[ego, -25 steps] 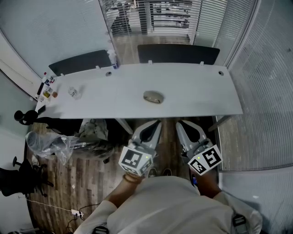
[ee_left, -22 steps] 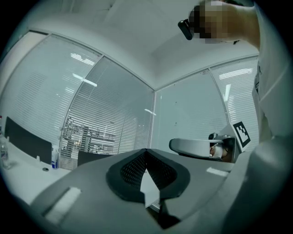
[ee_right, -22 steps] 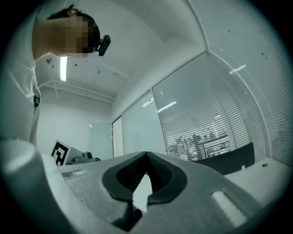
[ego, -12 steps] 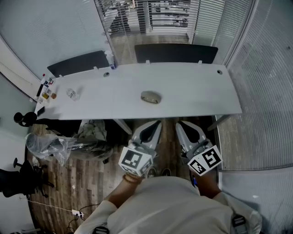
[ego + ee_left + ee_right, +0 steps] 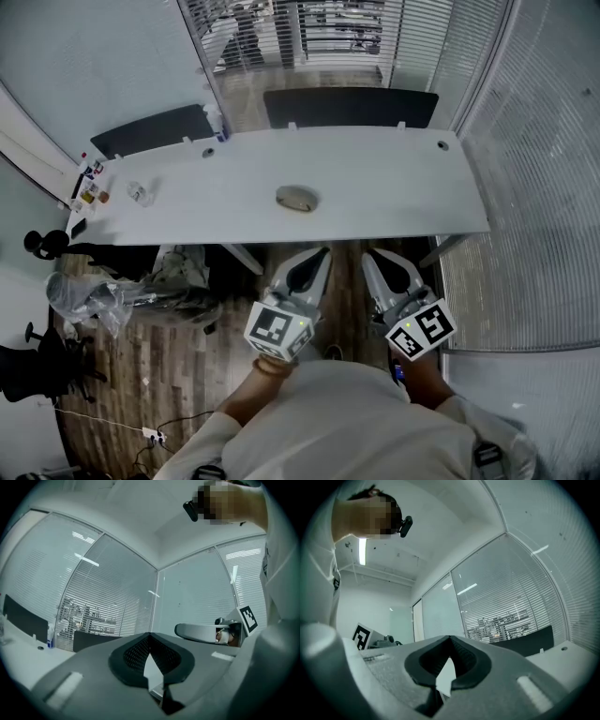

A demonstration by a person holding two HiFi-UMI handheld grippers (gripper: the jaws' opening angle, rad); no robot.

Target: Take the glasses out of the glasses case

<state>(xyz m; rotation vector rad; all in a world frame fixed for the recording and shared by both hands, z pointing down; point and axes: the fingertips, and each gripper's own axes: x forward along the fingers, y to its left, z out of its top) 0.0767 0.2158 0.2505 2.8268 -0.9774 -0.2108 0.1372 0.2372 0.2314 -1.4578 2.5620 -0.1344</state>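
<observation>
In the head view, the closed grey oval glasses case [image 5: 296, 198] is seen at the centre of the frame, on the long white table [image 5: 403, 178]. It is well apart from the left gripper [image 5: 320, 255] and the right gripper [image 5: 368, 255] below. The approach is judged to be in hand; the case must be reached next. In the left gripper view the jaws are closed on nothing. The same is seen in the right gripper view. No writing can be read.

White table [image 5: 375, 187], two dark chairs [image 5: 349, 108] behind, clear plastic bag [image 5: 84, 295] on floor [image 5: 187, 375]
</observation>
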